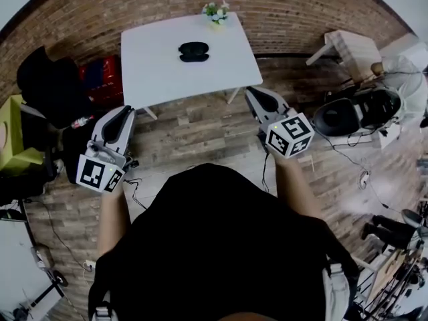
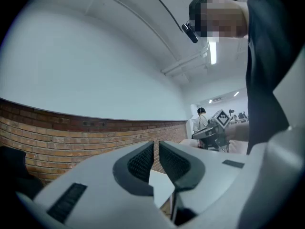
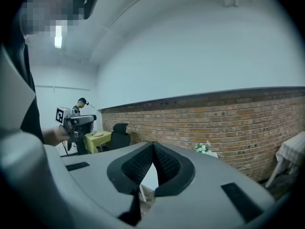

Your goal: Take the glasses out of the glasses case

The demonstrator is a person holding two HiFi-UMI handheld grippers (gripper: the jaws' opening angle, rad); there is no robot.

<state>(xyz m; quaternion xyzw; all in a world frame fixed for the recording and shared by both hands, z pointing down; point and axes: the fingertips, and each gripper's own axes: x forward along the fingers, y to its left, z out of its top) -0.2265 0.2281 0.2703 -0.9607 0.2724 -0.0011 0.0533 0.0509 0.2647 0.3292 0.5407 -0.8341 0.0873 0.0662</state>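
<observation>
A shut black glasses case (image 1: 193,51) lies near the middle of the white table (image 1: 154,72), well ahead of both grippers. No glasses show. My left gripper (image 1: 125,112) is held low over the wooden floor, short of the table's front left corner, jaws together and empty. My right gripper (image 1: 253,93) hangs by the table's front right corner, also shut on nothing. In the left gripper view the gripper (image 2: 156,148) points up at the brick wall. In the right gripper view the gripper (image 3: 153,147) faces the wall, with a strip of table (image 3: 149,176) below the tips.
A small flower pot (image 1: 215,11) stands at the table's far edge. A black chair (image 1: 47,79) and a red box (image 1: 103,77) sit to the left, a yellow-green table (image 1: 12,134) further left. A white side table (image 1: 354,49), black gear (image 1: 361,109) and cables lie to the right.
</observation>
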